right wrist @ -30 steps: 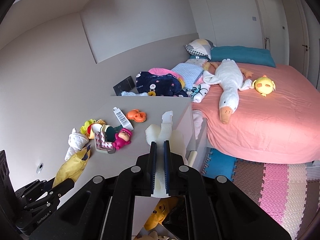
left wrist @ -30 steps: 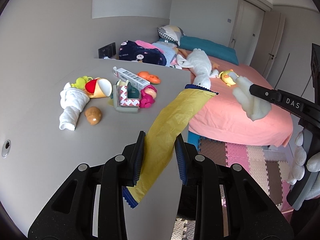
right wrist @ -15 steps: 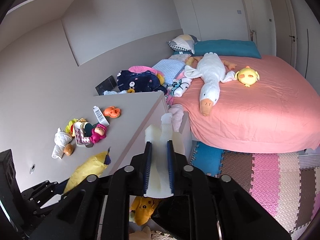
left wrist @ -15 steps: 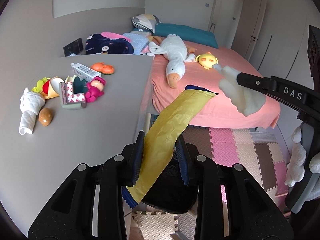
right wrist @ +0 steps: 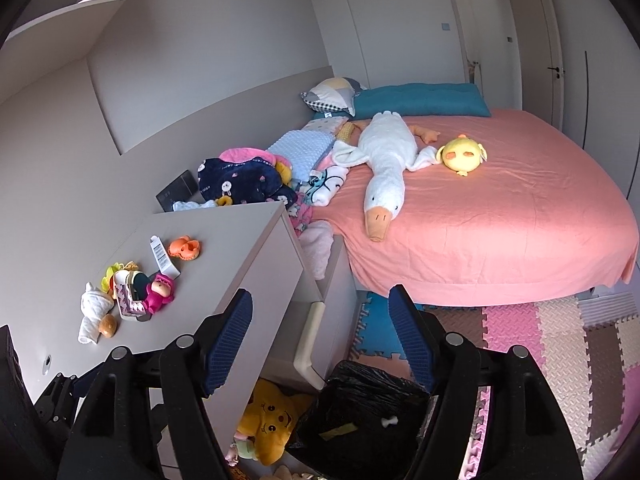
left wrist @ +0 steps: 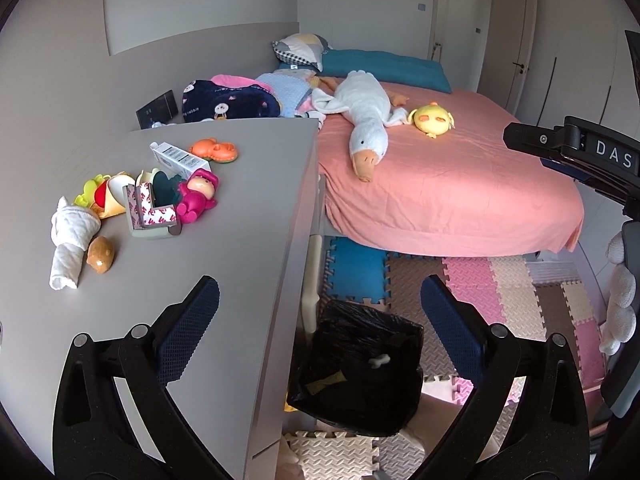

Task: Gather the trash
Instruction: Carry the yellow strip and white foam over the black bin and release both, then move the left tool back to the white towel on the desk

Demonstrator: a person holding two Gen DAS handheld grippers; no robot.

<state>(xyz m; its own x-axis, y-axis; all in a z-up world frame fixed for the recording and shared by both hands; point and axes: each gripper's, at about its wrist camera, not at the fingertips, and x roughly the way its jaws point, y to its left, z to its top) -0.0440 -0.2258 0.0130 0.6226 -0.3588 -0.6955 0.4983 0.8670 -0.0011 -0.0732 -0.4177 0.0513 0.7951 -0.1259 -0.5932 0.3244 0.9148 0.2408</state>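
Landmark: black-lined trash bin (left wrist: 356, 376) on the foam floor mat (left wrist: 516, 300), just beside the corner of the grey table (left wrist: 224, 240).
Left gripper (left wrist: 320, 312): over the bin; jaws have just been opening and now stand wide apart, nothing between the blue pads.
Right gripper (right wrist: 320, 336): also above the bin, which shows low in its view (right wrist: 360, 420); jaws have just been opening, gap clear, nothing held. In the left wrist view its black arm marked "DAS" (left wrist: 576, 152) sits up and to the right of the bin.
Trash in bin: a yellow wrapper (left wrist: 326, 382) and a small white foam piece (left wrist: 378, 360) lie down inside on the black liner, apart from each other; both show in the right wrist view too, wrapper (right wrist: 336, 430), foam (right wrist: 390, 422).
Table, left of bin: small toys & bits in a cluster well away from the bin, incl. a pink doll (left wrist: 198, 196), a rolled white cloth (left wrist: 70, 240), an orange toy (left wrist: 214, 150), a white box w/ barcode (left wrist: 180, 158).
Under table, beside bin: yellow plush (right wrist: 270, 420).
Beyond bin: bed w/ pink sheet (left wrist: 460, 188); a white goose plush (left wrist: 368, 120) & a small yellow chick plush (left wrist: 434, 120) lie on it.
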